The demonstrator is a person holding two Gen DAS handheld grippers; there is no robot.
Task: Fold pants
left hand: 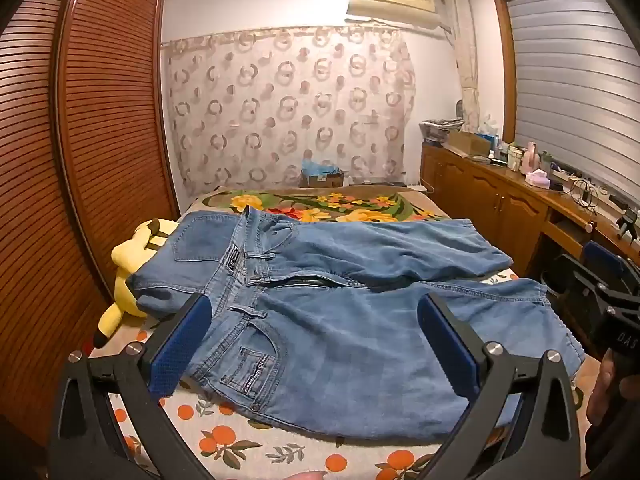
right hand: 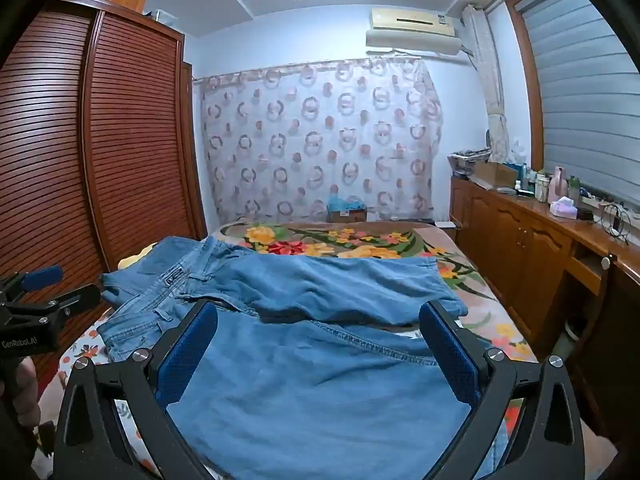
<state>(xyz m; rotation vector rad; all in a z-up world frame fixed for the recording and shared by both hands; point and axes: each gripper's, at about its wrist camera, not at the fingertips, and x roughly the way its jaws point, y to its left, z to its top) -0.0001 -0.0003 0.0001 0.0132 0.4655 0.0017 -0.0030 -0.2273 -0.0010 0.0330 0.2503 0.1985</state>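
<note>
Blue jeans (left hand: 340,320) lie spread on the bed, waistband to the left, both legs running right, the far leg (left hand: 392,248) slightly apart from the near one. My left gripper (left hand: 314,332) is open, hovering over the near hip and front pocket (left hand: 256,368). In the right wrist view the jeans (right hand: 320,380) fill the foreground; my right gripper (right hand: 320,344) is open above the near leg, close to its seam edge (right hand: 372,344). The left gripper also shows at the left edge of the right wrist view (right hand: 52,292), and the right gripper at the right edge of the left wrist view (left hand: 608,312).
The bed has an orange-print sheet (left hand: 224,440) and a floral blanket (left hand: 320,204) at the far end. A yellow plush toy (left hand: 128,280) lies under the jeans' waist at left. A slatted wardrobe (left hand: 100,120) stands left; a wooden cabinet (left hand: 500,196) with clutter runs along the right.
</note>
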